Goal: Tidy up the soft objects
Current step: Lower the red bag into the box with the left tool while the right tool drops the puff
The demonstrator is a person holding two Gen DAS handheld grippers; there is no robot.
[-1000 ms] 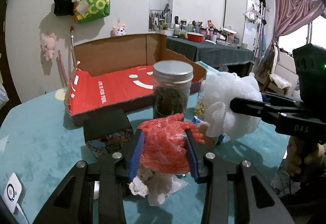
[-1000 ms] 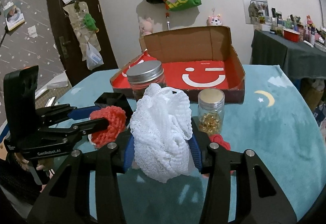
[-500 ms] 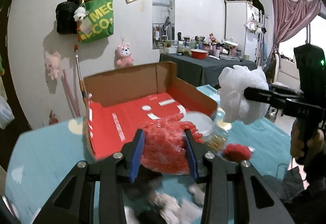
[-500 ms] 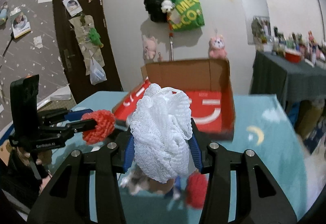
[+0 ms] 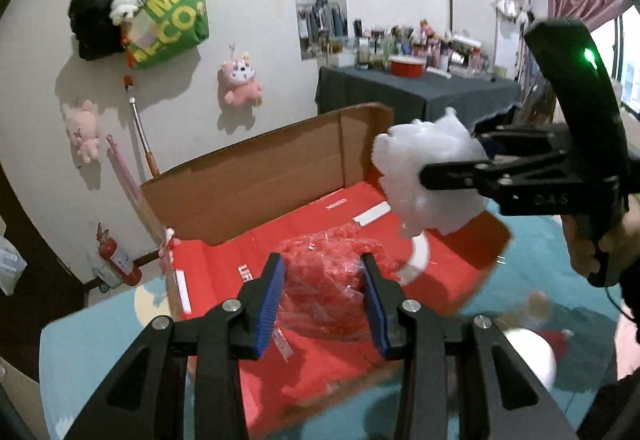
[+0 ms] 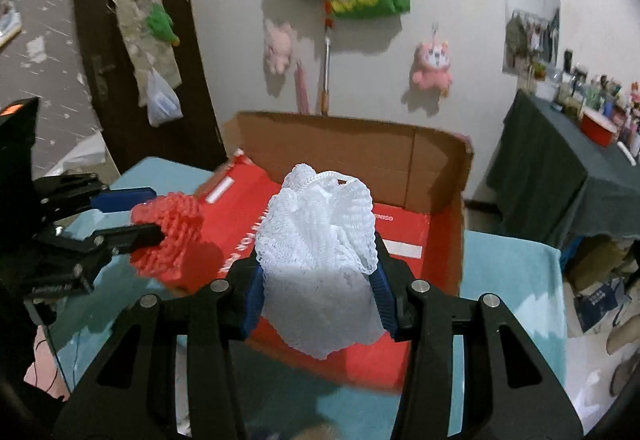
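Note:
My left gripper point(image 5: 324, 300) is shut on a red mesh puff point(image 5: 324, 292) and holds it above the near part of the open cardboard box with a red floor point(image 5: 440, 272). My right gripper point(image 6: 318, 296) is shut on a white mesh puff point(image 6: 320, 240) and holds it above the box floor point(image 6: 404, 236). In the left wrist view the white puff point(image 5: 428, 180) hangs over the box's right side. In the right wrist view the red puff point(image 6: 168, 236) sits over the box's left edge.
The box stands on a teal tablecloth point(image 6: 512, 280). Blurred jars and a small red thing point(image 5: 556, 336) lie on the cloth to the right of the box. A dark table with bottles point(image 5: 416, 88) stands behind, by the wall.
Both grippers have risen from the cluttered tabletop and moved forward over the box, each carrying its puff. The jars and black box have dropped out of the views.

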